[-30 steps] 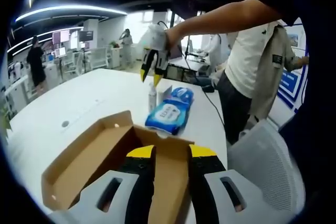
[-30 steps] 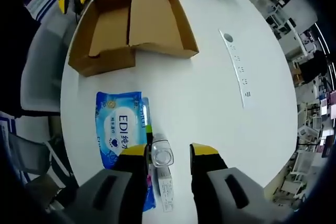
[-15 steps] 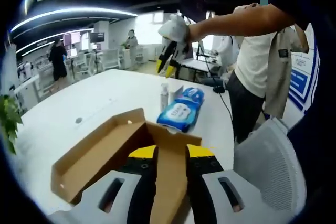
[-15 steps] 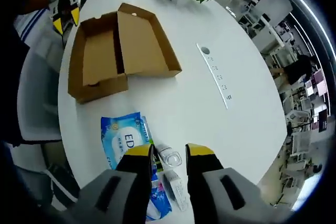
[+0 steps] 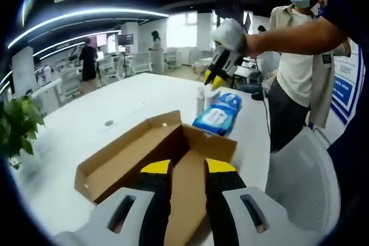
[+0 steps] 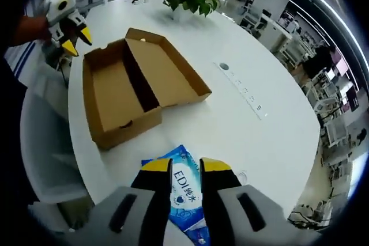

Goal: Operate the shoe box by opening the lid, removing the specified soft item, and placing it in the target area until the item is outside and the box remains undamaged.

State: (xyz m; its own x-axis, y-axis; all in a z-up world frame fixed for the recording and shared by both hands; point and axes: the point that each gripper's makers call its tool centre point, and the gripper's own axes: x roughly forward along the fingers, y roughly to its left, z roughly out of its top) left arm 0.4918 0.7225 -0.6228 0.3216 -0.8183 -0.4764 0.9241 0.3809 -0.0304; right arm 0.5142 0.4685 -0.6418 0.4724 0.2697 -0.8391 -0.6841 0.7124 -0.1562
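Table (image 6: 242, 125) space is lying open beyond the shoe box (image 6: 132, 93), whose lid is folded back and whose tray is looking empty. Wipes pack (image 6: 187, 191), the soft item, is resting outside near the table's edge. Right gripper (image 6: 185, 168), jaws nearly closed on nothing, is hovering above it; retreat upward. Left gripper (image 5: 187, 168) is sitting over the box rim, empty; avoid crushing cardboard.
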